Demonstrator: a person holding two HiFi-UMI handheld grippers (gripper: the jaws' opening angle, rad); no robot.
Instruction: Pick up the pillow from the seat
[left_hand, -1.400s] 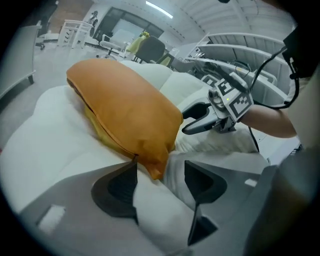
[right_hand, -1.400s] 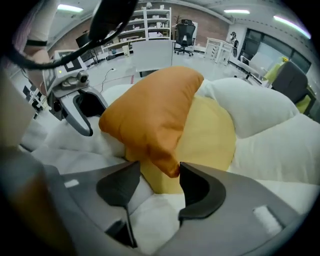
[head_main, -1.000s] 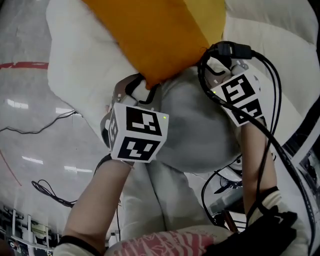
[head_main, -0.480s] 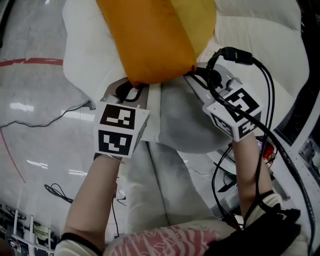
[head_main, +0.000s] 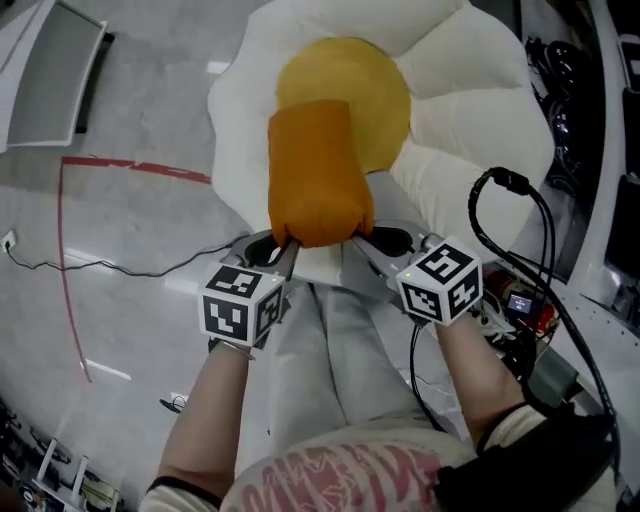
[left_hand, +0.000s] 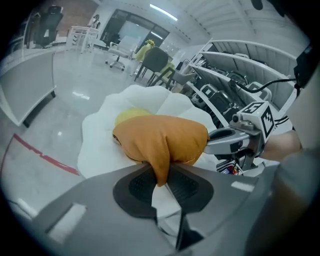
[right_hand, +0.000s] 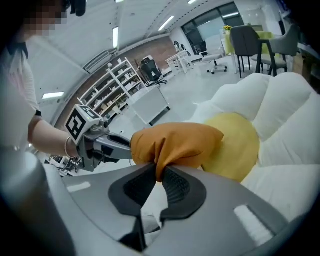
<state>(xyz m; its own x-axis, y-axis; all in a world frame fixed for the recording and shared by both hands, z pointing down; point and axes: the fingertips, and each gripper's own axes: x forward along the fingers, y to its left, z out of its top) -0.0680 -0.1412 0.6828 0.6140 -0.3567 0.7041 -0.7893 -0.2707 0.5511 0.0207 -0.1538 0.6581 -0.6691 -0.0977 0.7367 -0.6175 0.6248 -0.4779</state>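
Note:
The orange pillow (head_main: 315, 170) hangs lifted above the white flower-shaped seat (head_main: 470, 130) and its yellow centre (head_main: 385, 90). My left gripper (head_main: 283, 245) is shut on the pillow's near left corner, and my right gripper (head_main: 365, 240) is shut on the near right corner. Both pairs of jaws have just been closing, with pillow fabric between them. In the left gripper view the fabric (left_hand: 160, 137) is pinched between the black pads (left_hand: 137, 185). The right gripper view shows the pillow (right_hand: 177, 142) caught the same way between the pads (right_hand: 177, 187).
A red tape line (head_main: 130, 167) and a thin cable (head_main: 100, 265) cross the grey floor left of the seat. Black cables (head_main: 520, 190) and gear lie at the right. A white panel (head_main: 60, 70) stands at the top left. My grey-trousered legs (head_main: 340, 350) are below.
Both grippers have closed on the pillow's near corners and risen with it. The pillow has come up off the seat, and the whole seat now shows beneath it.

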